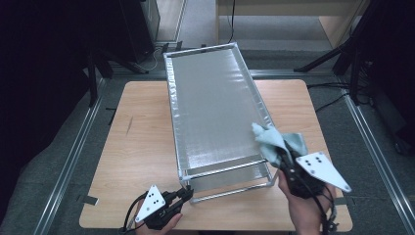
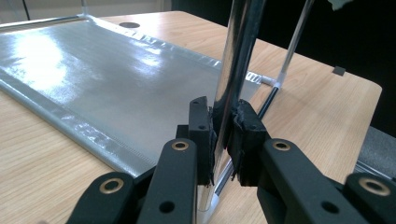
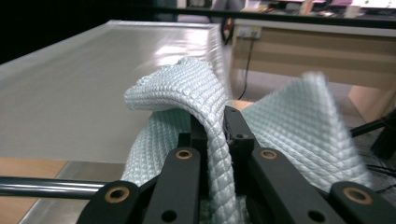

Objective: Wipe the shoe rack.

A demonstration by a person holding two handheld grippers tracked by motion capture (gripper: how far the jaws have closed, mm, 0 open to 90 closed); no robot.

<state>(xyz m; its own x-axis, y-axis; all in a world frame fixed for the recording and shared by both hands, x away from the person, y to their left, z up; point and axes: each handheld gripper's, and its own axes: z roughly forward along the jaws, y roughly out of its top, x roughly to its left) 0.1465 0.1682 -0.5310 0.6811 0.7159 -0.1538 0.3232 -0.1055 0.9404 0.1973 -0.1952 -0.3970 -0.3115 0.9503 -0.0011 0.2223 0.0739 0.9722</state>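
- High view: the work in hand is wiping the top of the metal rack [image 1: 215, 105] with the cloth [image 1: 279, 142]. The rack stands lengthwise on the wooden table [image 1: 139, 142]. The left gripper [image 1: 186, 194] is clamped on the rack's near left post; the right gripper [image 1: 284, 164] is closed on the cloth, which rests at the near right edge of the rack's silver top.
- High view, procedure: keep the left grip firm so the rack does not slide. Lay the cloth flat on the top and draw it in long, overlapping strokes. Light pressure should do, as the top looks like a thin sheet.
- Left gripper view: both jaws press on the shiny upright post [image 2: 233, 79], low down near the table. The lower silver shelf [image 2: 93, 74] lies flat beyond, just above the wood.
- Right gripper view: the jaws pinch a fold of the pale green waffle-weave cloth [image 3: 187, 93]; loose corners stand up on either side. The rack top [image 3: 84, 93] stretches ahead, smooth and glossy.
- Room: dark grey floor [image 1: 54, 161] around the table, metal rails on both sides, a tripod leg [image 1: 323, 58] at the far right.
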